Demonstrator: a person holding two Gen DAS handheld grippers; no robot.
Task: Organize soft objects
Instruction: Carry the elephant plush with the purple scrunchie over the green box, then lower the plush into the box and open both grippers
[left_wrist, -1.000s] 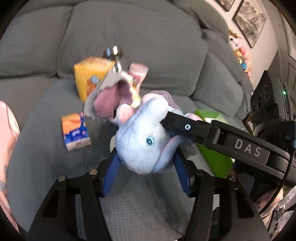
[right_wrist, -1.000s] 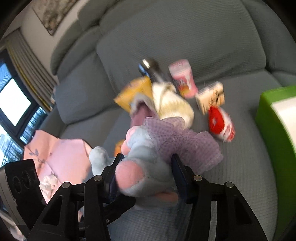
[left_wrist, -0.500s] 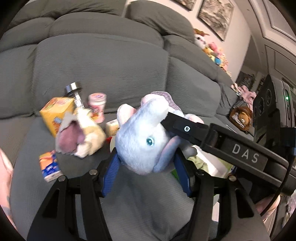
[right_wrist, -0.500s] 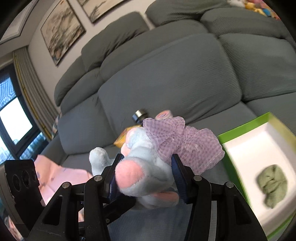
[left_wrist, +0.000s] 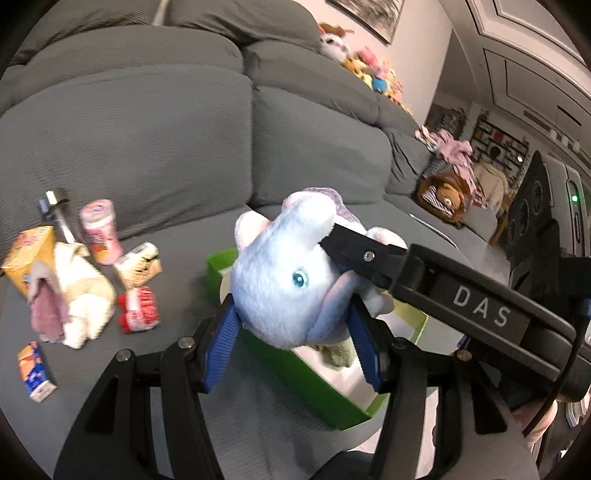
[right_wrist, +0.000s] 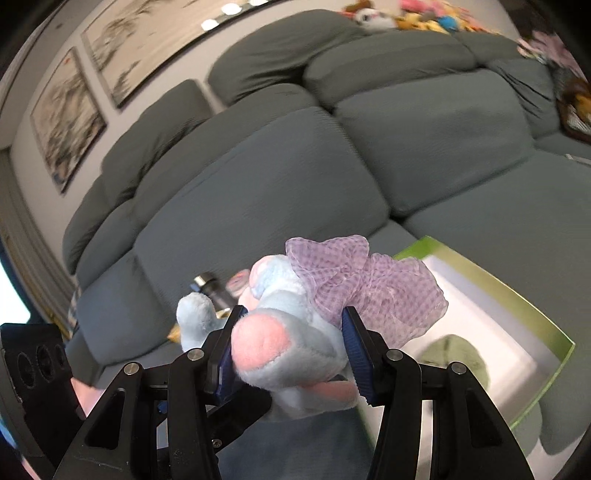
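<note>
Both grippers grasp one pale blue plush toy (left_wrist: 291, 284), held in the air above the sofa seat (left_wrist: 177, 243): the left gripper (left_wrist: 293, 334) has its fingers clenched on the head end, and the right gripper (right_wrist: 291, 354) has its fingers clenched on a pink-soled foot just below the lilac mesh bow (right_wrist: 369, 284). The green box (right_wrist: 532, 314) with a white interior lies below and just beyond the toy; a green soft item (right_wrist: 454, 354) already sits inside.

Risks, as judged: a two-point hold on a yielding body can stretch or twist it if the grippers drift apart; an uneven release could leave the toy draped over the box rim (the bow may also snag a finger).

Compared with one second ago, the toy has travelled from above the clutter of cartons (left_wrist: 29, 251), the pink bottle (left_wrist: 99, 230) and the cream plush (left_wrist: 81, 299) to above the box, and the grip looks unchanged.
</note>
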